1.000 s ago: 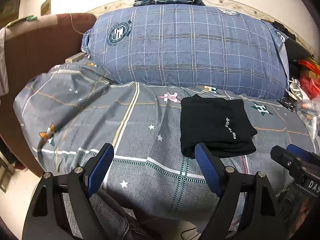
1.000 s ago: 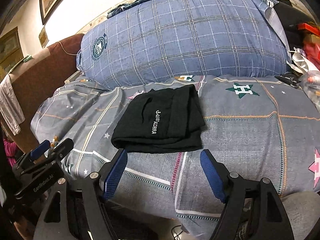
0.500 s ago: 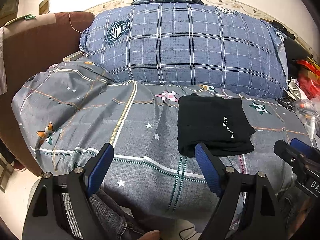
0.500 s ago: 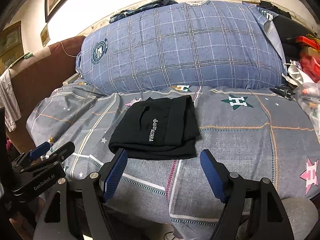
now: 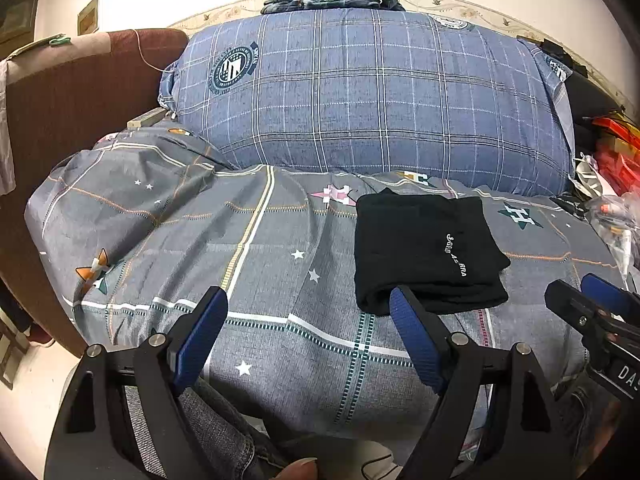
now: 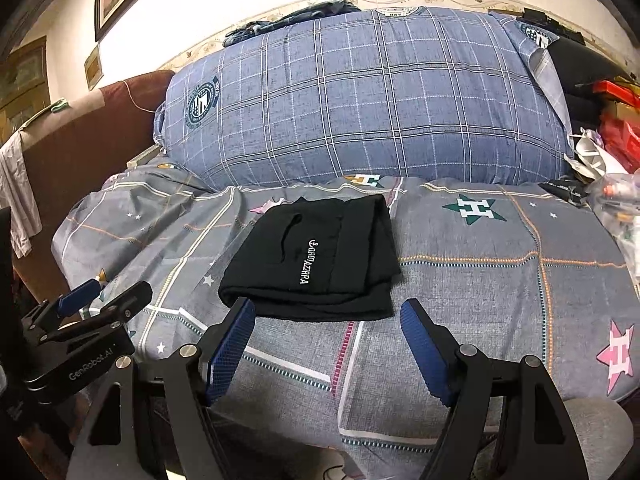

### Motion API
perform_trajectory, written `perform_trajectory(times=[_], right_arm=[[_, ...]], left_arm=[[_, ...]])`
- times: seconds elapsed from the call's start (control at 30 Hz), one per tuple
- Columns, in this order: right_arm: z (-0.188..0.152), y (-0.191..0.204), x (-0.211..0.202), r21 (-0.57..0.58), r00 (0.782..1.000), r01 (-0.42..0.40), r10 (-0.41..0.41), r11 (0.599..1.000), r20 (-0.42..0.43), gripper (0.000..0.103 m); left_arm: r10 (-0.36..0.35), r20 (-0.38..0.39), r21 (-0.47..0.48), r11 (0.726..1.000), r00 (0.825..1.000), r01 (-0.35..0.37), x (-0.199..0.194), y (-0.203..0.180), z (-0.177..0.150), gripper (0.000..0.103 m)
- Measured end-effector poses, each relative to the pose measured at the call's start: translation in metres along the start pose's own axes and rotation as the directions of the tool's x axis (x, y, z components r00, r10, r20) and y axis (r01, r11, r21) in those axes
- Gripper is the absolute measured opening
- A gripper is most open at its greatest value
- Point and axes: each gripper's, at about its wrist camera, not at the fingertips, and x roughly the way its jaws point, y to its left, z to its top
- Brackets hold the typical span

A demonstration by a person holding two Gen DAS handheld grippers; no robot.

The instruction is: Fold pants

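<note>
The black pants (image 5: 426,250) lie folded into a compact rectangle on the grey patterned bed sheet (image 5: 260,264), white lettering facing up. They also show in the right wrist view (image 6: 316,266). My left gripper (image 5: 308,328) is open and empty, held off the bed's near edge, left of the pants. My right gripper (image 6: 328,338) is open and empty, just in front of the pants' near edge, not touching them. Each gripper shows at the edge of the other's view: the right one (image 5: 592,308), the left one (image 6: 100,296).
A large blue plaid pillow (image 5: 372,100) stands behind the pants. A brown headboard (image 5: 72,92) rises at the left. Red bags and plastic clutter (image 5: 612,168) sit at the right edge of the bed. The bed sheet (image 6: 500,280) stretches right of the pants.
Both grippers have drawn back from the bed, so the pants sit slightly farther away. The pants have not moved. Both grippers stay open.
</note>
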Motion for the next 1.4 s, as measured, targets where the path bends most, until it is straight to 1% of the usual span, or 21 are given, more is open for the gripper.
perform_trajectory(times=[0.47,1.4], right_arm=[[-0.0006,-0.0012,-0.0008,0.008,1.000,0.001,-0.001,1.000,0.001,0.077],[-0.0005,0.0000,-0.0014,0.010,1.000,-0.003,0.003,1.000,0.005,0.077]], left_arm=[[-0.004,-0.009,0.005,1.000,1.000,0.004,0.0029,0.0011,0.0007,0.084],[-0.005,-0.002,0.016,1.000,1.000,0.005,0.0007,-0.0015,-0.0003,0.084]])
